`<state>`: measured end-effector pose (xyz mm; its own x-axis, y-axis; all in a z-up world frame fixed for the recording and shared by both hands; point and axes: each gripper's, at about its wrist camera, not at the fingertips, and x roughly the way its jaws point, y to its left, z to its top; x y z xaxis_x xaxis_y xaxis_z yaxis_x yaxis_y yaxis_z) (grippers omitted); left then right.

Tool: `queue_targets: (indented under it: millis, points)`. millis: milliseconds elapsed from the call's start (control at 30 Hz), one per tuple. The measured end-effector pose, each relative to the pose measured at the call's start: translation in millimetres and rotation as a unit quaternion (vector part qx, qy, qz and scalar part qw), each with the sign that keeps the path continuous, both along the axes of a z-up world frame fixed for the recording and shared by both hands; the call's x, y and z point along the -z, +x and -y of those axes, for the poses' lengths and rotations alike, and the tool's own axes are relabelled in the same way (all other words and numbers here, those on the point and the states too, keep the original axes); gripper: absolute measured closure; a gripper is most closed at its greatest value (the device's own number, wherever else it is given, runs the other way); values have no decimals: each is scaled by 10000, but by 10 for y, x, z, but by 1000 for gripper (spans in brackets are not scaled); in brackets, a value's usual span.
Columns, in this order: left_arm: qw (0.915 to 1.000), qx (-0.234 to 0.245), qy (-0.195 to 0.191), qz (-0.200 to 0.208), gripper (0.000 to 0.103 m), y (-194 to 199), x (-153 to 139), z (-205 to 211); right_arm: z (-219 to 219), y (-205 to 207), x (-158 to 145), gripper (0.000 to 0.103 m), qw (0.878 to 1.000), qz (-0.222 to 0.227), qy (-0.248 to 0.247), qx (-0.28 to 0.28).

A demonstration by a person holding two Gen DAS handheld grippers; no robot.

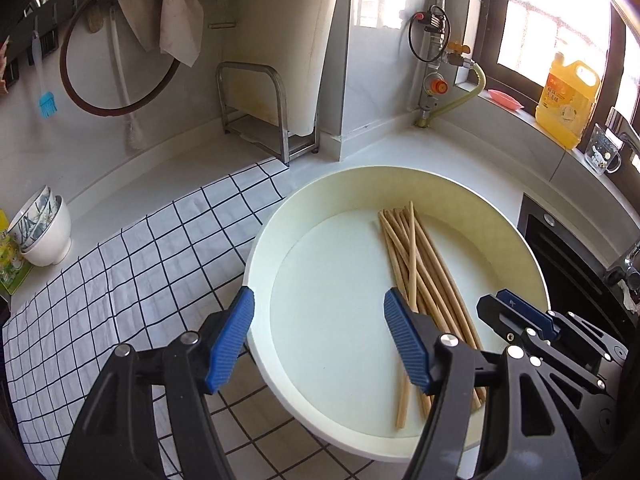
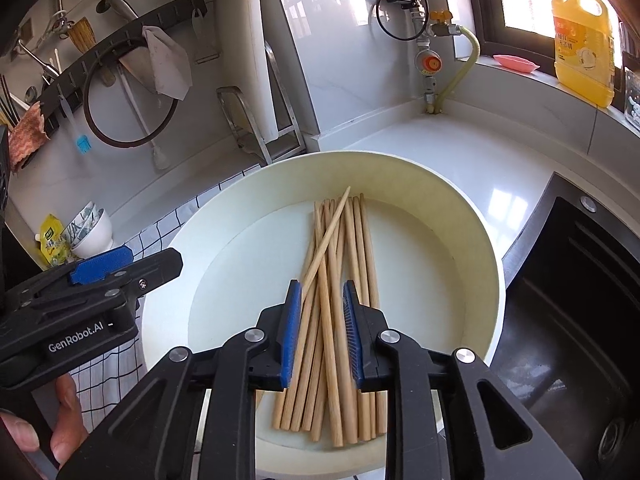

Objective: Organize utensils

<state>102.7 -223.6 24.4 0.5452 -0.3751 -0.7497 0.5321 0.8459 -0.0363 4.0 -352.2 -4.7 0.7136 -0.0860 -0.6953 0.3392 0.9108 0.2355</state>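
Note:
Several wooden chopsticks (image 2: 340, 312) lie in a loose bundle in a round cream basin (image 2: 460, 216); they also show in the left wrist view (image 1: 420, 264), on the right of the basin (image 1: 360, 188). My right gripper (image 2: 322, 292) is over the bundle, jaws narrowed around several chopsticks, with small gaps still showing at the pads. My left gripper (image 1: 320, 308) is wide open and empty, straddling the basin's left rim. The right gripper (image 1: 516, 312) shows at the right of the left wrist view. The left gripper (image 2: 120, 264) shows at the left of the right wrist view.
The basin sits on a checked cloth (image 1: 140, 264) on a white counter. A black sink (image 2: 580, 280) is to the right. Stacked bowls (image 1: 40, 232) stand at the left. A steel rack (image 1: 256, 108), yellow detergent jug (image 1: 568, 100) and wall hooks with a rag (image 1: 180, 20) are behind.

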Motion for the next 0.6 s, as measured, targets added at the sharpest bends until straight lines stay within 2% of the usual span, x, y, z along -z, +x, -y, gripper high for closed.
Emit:
queue_targets:
  millis: [67, 300, 367, 433, 600]
  points:
    - [9999, -68, -35, -70, 37, -15, -17, -75, -53, -25, -55, 78, 10000, -3, -77, -26]
    - [9991, -349, -46, -252, 37, -59, -59, -316, -204, -146, -228, 76, 9996, -127, -220, -131]
    - [9988, -406, -73, -279, 37, -75, -107, -374, -252, -185, -297, 72, 9993, -99, -289, -219]
    - [9988, -442, -102, -206, 36, -99, -171, -418, -286, -224, -365, 68, 9989, -45, -393, -251]
    - [9991, -415, -80, -59, 34, -167, -297, -456, -322, -303, -434, 67, 9991, 11, -365, -234]
